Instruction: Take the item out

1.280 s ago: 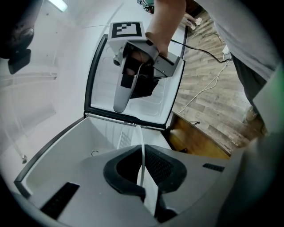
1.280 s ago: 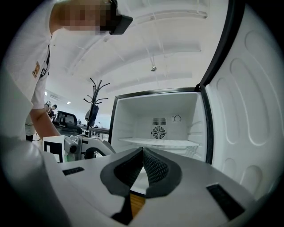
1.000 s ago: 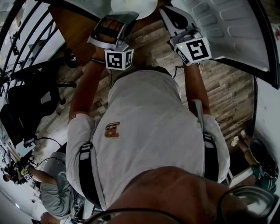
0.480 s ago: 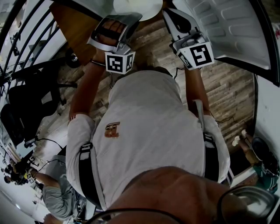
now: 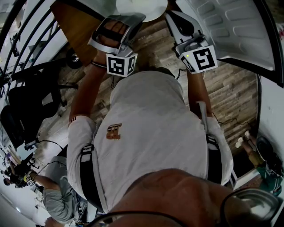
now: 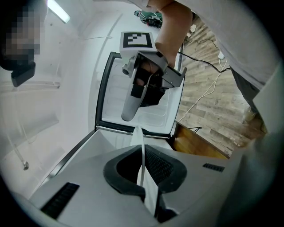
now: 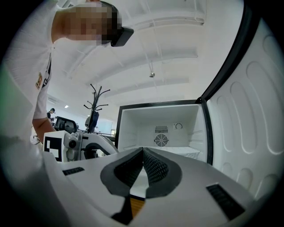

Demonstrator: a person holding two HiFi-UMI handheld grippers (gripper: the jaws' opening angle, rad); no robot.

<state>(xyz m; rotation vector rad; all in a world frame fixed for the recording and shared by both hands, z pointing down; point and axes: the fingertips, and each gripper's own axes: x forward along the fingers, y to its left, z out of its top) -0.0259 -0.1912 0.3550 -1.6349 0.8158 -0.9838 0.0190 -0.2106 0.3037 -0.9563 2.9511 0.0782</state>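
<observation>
**Operator:** State the condition of the left gripper [image 6: 142,151].

**Technician:** Its jaws are nearly together and clamped on the white plate [image 6: 143,162]. The left gripper view shows the plate edge-on, as a thin white strip that runs up between the two dark ribbed pads [image 6: 155,165] and out past their tips.

**Operator:** Where is the plate?

**Technician:** In the head view, the plate [image 5: 137,6] is at the top centre, in front of the person. It lies between the tip of the left gripper [image 5: 132,17] and the tip of the right gripper [image 5: 171,14]. The plank floor [image 5: 230,93] and the edge of a brown wooden tabletop [image 5: 75,31] are below it.

**Operator:** State the condition of the right gripper [image 7: 143,153].

**Technician:** Its jaws meet at the tips. A small white patch shows in the gap below the point of contact. I cannot tell whether that patch is the plate.

**Operator:** What is ahead of the right gripper?

**Technician:** The open refrigerator compartment [image 7: 133,128], with white walls and a round fan grille [image 7: 161,140] on its back wall. The refrigerator door [image 7: 248,133] stands open to the right, with its ribbed white liner facing inward. The left gripper view shows the right gripper [image 6: 128,114] in front of that door [image 6: 153,116], which has a dark gasket around its frame.

**Operator:** What else is in view?

**Technician:** A coat stand [image 7: 98,95] is to the left of the refrigerator. A second person in grey [image 5: 55,195] is at the lower left of the head view.
</observation>
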